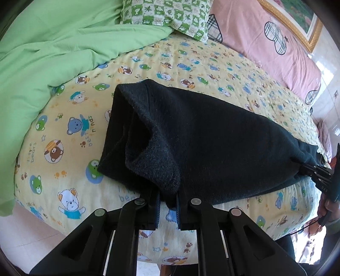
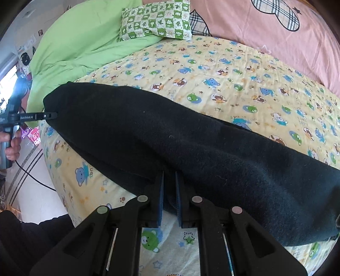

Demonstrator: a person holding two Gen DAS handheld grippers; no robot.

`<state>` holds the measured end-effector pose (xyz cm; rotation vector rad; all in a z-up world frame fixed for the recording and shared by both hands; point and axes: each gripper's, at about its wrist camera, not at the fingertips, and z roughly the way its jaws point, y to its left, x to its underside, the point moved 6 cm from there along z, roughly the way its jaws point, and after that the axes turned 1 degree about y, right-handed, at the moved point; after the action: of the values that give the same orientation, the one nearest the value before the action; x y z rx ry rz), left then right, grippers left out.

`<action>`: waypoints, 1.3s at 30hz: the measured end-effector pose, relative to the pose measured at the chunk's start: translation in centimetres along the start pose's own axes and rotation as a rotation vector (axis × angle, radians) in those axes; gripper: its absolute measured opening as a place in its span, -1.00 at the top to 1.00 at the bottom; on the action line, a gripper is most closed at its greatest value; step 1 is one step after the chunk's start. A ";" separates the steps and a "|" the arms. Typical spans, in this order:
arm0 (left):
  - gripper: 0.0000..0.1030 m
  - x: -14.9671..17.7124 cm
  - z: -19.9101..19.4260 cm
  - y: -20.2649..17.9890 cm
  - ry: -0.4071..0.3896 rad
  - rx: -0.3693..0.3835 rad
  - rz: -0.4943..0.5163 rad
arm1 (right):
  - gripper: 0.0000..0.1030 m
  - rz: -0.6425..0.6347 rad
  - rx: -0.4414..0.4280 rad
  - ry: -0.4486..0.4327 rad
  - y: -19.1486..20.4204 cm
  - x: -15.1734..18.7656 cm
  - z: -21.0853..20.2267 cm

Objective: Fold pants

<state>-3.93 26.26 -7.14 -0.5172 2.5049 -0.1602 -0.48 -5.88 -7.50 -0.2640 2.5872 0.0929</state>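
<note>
Near bed (image 1: 191, 63) front edge: pants (image 1: 201, 131) soft, floppy fleece; left gripper (image 1: 167, 201) and right gripper (image 2: 169, 191) each pinching an end.

left claw (image 1: 167, 203): clamped tight, pointing steeply down | right claw (image 2: 169, 197): clamped tight, pointing steeply down

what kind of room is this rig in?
Almost certainly a home bedroom: the black pants lie on a bed with a yellow bear-print sheet, a green duvet bunched behind, and a checked pillow.
</note>
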 end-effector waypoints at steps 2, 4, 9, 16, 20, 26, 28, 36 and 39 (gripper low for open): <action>0.71 0.2 0.0 0.2 0.000 0.000 -0.010 | 0.80 -0.019 0.016 -0.004 0.0 -0.3 -0.1; 0.65 0.3 -0.2 0.8 0.007 0.022 -0.049 | 0.80 -0.027 0.014 0.006 0.1 -0.4 -0.1; -0.02 0.0 -1.9 2.1 -0.033 -0.009 -0.108 | 0.71 -0.022 -0.015 0.022 0.7 -0.4 -0.4; -0.35 0.2 -2.5 3.8 -0.038 -0.045 -0.204 | 0.24 0.005 -0.119 -0.074 2.3 -2.9 -2.9; -0.35 0.0 -2.1 4.1 -0.031 -0.012 -0.266 | 0.24 0.085 -0.162 -0.118 1.4 -5.7 -2.8; -0.36 -0.4 -1.6 4.3 -0.032 -0.007 -0.325 | 0.24 0.254 -0.206 -0.130 -1.3 -9.2 -0.5; -0.36 -0.5 -1.0 4.4 -0.021 -0.011 -0.337 | 0.24 0.282 -0.226 -0.122 -1.7 -10.3 0.7; -0.36 -0.7 0.4 4.2 0.007 -0.025 -0.335 | 0.24 0.241 -0.214 0.010 -1.1 -12.8 7.3; -0.36 -0.8 0.5 4.1 0.009 -0.026 -0.327 | 0.24 0.124 -0.295 0.120 2.0 -12.0 8.9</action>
<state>-4.41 30.30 -8.06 -0.9369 2.4173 -0.2551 13.71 -0.87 -8.89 -0.2210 2.7028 0.5208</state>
